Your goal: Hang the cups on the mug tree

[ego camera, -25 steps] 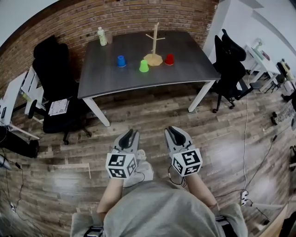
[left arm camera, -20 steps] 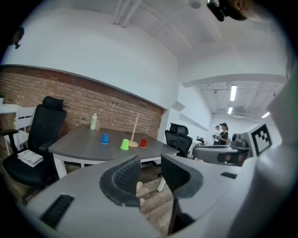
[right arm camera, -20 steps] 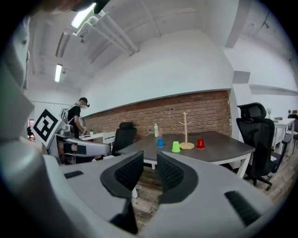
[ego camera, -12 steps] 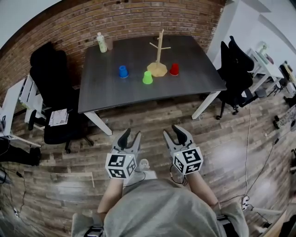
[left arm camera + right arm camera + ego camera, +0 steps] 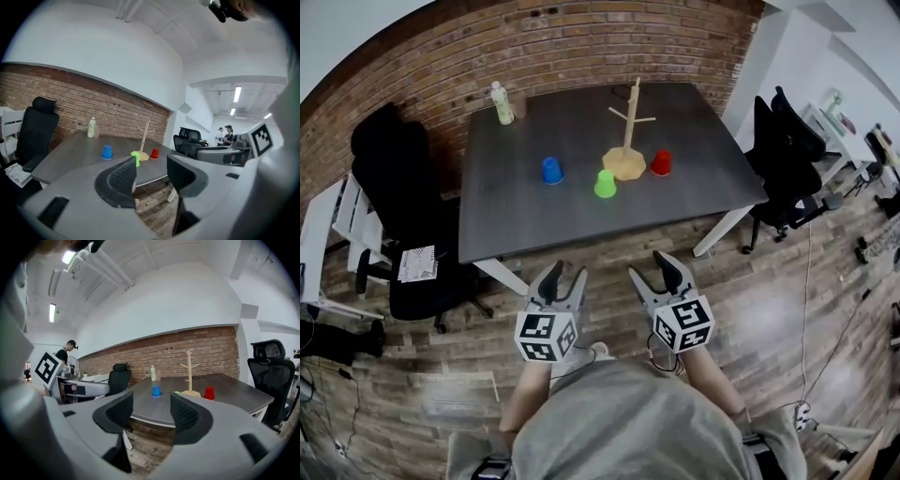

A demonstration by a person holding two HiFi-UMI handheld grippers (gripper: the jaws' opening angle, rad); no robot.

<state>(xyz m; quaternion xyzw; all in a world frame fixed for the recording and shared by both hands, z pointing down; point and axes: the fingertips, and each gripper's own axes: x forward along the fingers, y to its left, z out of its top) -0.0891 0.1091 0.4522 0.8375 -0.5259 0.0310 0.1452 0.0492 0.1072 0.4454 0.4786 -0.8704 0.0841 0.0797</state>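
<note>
Grey table (image 5: pixel 487 225) in the head view bears three cups, a blue cup (image 5: pixel 551 170), a green cup (image 5: pixel 605 184) and a red cup (image 5: pixel 662 163), round one mug tree (image 5: pixel 628 131), plus one bottle (image 5: pixel 502 103), all well ahead of the left gripper (image 5: pixel 560 281) and right gripper (image 5: pixel 656 275) over the floor. In the left gripper view the jaws, just opening, stand apart and empty, with the cups far beyond them. The right gripper view shows likewise: jaws just spread wide with nothing between them, cups and tree well apart.
</note>
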